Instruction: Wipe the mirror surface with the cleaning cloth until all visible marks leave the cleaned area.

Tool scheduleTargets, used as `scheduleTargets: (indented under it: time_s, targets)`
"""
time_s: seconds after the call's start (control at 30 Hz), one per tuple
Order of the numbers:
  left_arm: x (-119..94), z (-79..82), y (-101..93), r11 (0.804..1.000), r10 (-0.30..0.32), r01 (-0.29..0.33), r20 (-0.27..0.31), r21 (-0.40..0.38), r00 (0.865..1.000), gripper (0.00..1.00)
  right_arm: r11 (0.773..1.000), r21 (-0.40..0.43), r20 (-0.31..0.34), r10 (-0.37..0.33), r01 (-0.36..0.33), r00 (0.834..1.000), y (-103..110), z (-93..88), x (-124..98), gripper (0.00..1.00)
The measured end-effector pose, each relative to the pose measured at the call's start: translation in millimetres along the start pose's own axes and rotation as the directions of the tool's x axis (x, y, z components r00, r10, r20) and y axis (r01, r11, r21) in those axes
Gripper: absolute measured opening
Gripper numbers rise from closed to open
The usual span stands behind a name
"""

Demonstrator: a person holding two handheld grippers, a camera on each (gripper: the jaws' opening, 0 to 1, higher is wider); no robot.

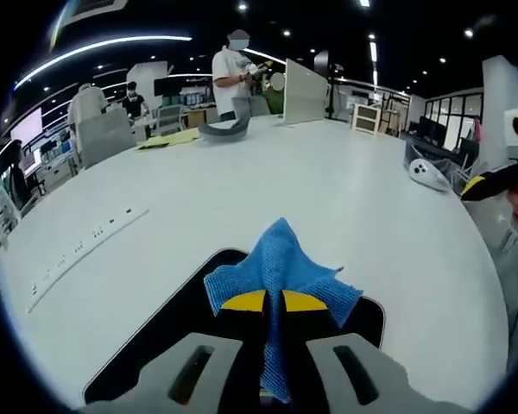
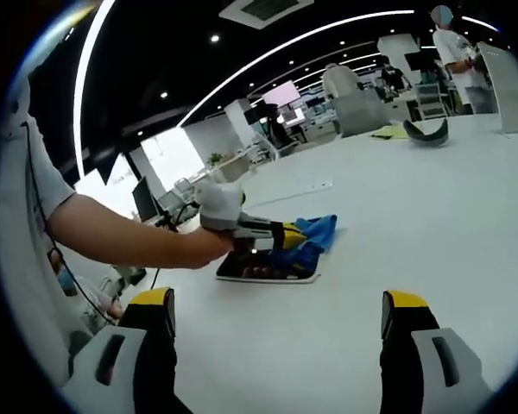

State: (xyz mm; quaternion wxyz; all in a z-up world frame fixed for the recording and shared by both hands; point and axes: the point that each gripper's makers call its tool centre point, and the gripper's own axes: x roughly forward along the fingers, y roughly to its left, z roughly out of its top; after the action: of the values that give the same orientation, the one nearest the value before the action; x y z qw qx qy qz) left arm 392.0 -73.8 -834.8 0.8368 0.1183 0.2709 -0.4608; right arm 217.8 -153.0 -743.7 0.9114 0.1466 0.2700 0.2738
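Left gripper (image 1: 273,341) jaws pinch the blue cloth (image 1: 279,269) low in frame, over the dark mirror (image 1: 164,332), probably touching it. Right gripper (image 2: 276,328) jaws gape above white tabletop (image 2: 432,216).

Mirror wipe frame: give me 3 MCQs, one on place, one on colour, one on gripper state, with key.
1. Where does the mirror lie?
A. on the white table
B. on a chair
C. on the floor

2. What colour is the cleaning cloth?
A. red
B. blue
C. green

3. How does the right gripper stand?
A. shut on the cloth
B. shut on the mirror
C. open, holding nothing

Key: 1 A, the dark pane lies flat on the tabletop; 2 B, blue in both views; 3 C, its jaws stand wide apart, while the left gripper pinches the cloth.
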Motion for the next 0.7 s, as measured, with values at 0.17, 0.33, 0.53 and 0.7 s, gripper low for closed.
scheduleTargets:
  time_s: [0.17,0.33,0.53,0.7]
  targets:
    - [-2.6,-1.6,0.8,1.0,0.0,0.0,-0.001,-0.005,1.0,0.03,1.0,-0.001,0.003,-0.001,0.001,1.0,0.5,1.2,0.5,1.0]
    - [-6.8,-4.0,1.8,1.0,0.005,-0.005,-0.003,0.0,1.0,0.03,1.0,-0.005,0.019,0.004,-0.004,1.0,3.0,6.2,1.0,1.0]
    - [-10.9,-6.9,3.6,1.0,0.006,-0.006,-0.012,0.008,1.0,0.03,1.0,-0.011,0.018,0.007,-0.006,1.0,4.1,5.9,1.4,1.0]
    - [-13.4,-8.4,5.0,1.0,0.009,-0.009,-0.011,0.007,1.0,0.03,1.0,-0.014,0.014,0.009,-0.009,1.0,4.8,4.3,2.2,1.0]
